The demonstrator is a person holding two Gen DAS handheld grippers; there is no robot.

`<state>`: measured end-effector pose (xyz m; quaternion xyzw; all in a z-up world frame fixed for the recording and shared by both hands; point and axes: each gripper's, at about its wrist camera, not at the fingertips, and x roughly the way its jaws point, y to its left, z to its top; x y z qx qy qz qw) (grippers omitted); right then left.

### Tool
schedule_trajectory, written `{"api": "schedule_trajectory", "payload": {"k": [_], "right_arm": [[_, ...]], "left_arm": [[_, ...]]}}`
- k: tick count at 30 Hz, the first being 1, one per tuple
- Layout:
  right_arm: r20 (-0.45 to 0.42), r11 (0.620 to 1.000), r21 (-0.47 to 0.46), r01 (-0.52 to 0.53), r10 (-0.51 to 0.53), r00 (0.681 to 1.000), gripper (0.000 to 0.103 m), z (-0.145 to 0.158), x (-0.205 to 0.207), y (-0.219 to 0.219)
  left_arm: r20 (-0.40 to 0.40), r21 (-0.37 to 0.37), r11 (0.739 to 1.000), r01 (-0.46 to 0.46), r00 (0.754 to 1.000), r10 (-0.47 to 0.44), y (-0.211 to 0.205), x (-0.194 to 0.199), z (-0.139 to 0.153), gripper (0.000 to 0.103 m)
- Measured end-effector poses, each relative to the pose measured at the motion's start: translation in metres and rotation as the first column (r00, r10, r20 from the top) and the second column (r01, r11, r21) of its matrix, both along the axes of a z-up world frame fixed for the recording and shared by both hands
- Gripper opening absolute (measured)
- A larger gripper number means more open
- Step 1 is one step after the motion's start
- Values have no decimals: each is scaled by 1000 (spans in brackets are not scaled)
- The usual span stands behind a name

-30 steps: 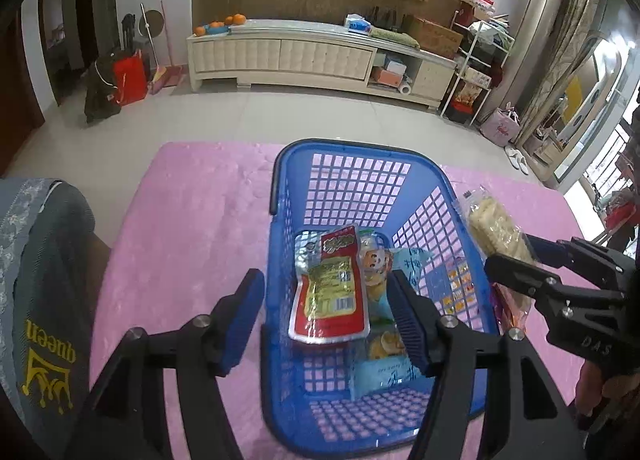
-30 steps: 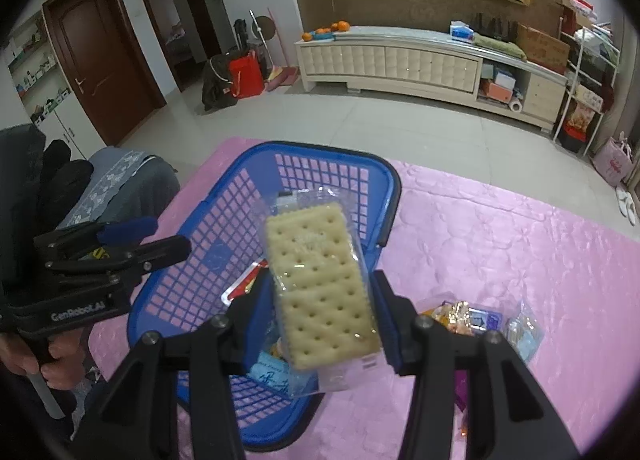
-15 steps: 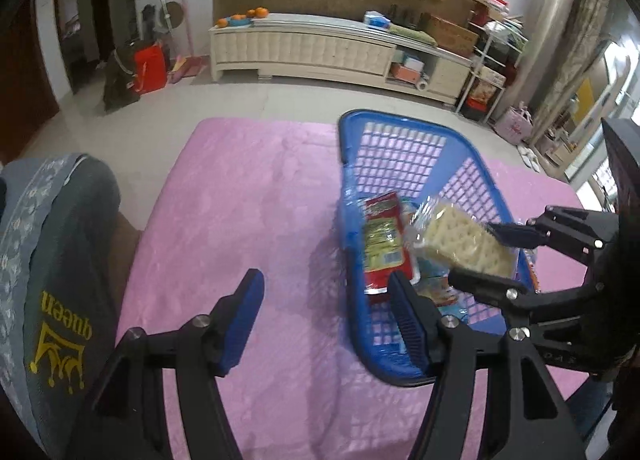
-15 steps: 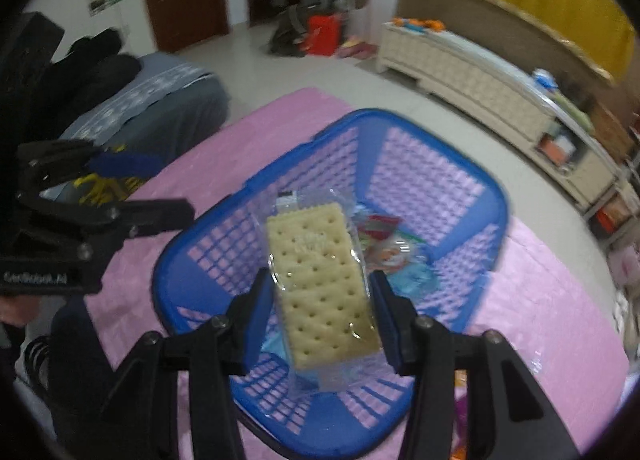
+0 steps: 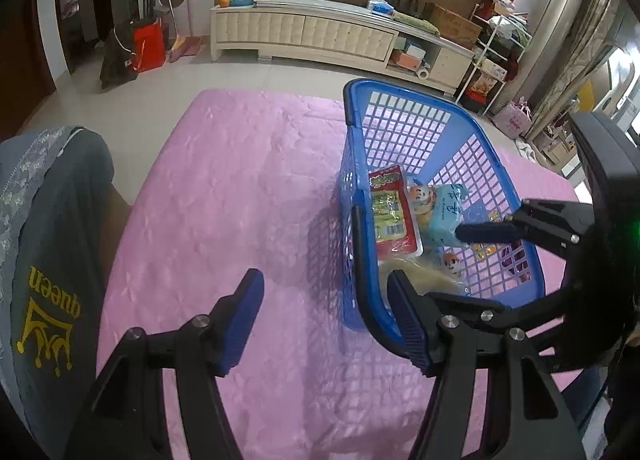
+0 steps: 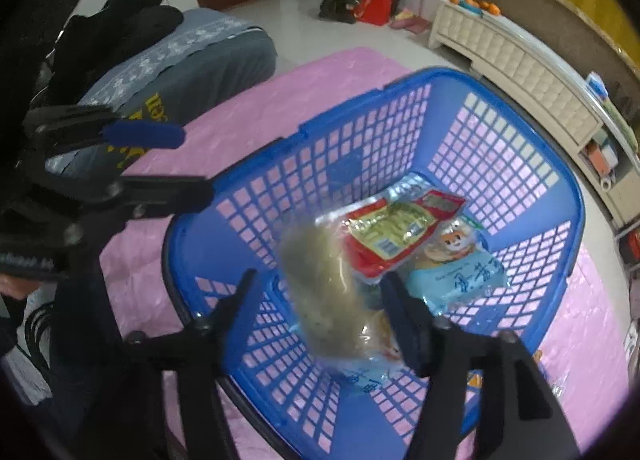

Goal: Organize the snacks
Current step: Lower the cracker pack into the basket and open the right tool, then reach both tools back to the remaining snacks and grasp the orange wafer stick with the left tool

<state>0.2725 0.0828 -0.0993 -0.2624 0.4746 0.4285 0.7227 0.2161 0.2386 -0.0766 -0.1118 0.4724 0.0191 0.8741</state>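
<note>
Two grippers show, both spread wide with nothing between their fingers. In the left wrist view the left gripper (image 5: 324, 324) fills the lower middle of the frame, jaws far apart above the pink cloth (image 5: 240, 200); its right finger stands against the near rim of the blue basket (image 5: 516, 188), though whether it touches the rim cannot be told. In the right wrist view the right gripper (image 6: 320, 316) sits at the bottom centre, above the basket's near end, jaws wide open. A cracker pack (image 6: 324, 296) appears between its fingers, blurred, touching neither finger, over the basket's near floor. Beyond it in the basket lie a red pouch (image 6: 400, 232), then a light blue pack (image 6: 460, 280) to its right, with cartoon-faced packets between and under them. The basket sits in the right half of the left wrist frame on the cloth. A grey cushion (image 5: 44, 260) is at lower left. Farther back, upper centre, a cream cabinet (image 5: 312, 34) stands against the wall.
</note>
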Motion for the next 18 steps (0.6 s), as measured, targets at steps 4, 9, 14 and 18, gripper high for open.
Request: {"api": "schedule_trajectory", "payload": {"k": [4,9,14,18], "right_arm": [[28,999,14,30,-31,999,84,13,-5,-11],[78,996,51,73,-76,994,84,39,-23,-29],[98,980,130,153,-166,981,84,72,-38,-64],[90,958,174,230,-248,965,84,90,-46,-96]], "left_arm": [[20,17,1000,21,1000,-21,-8,-10,11,62],[51,33,999,33,998,-35,-19,-25,26,62],[97,52,996,67,993,-72,-42,-41,48,62],[119,87,990,107,986,-117,-68,-50,61,62]]}}
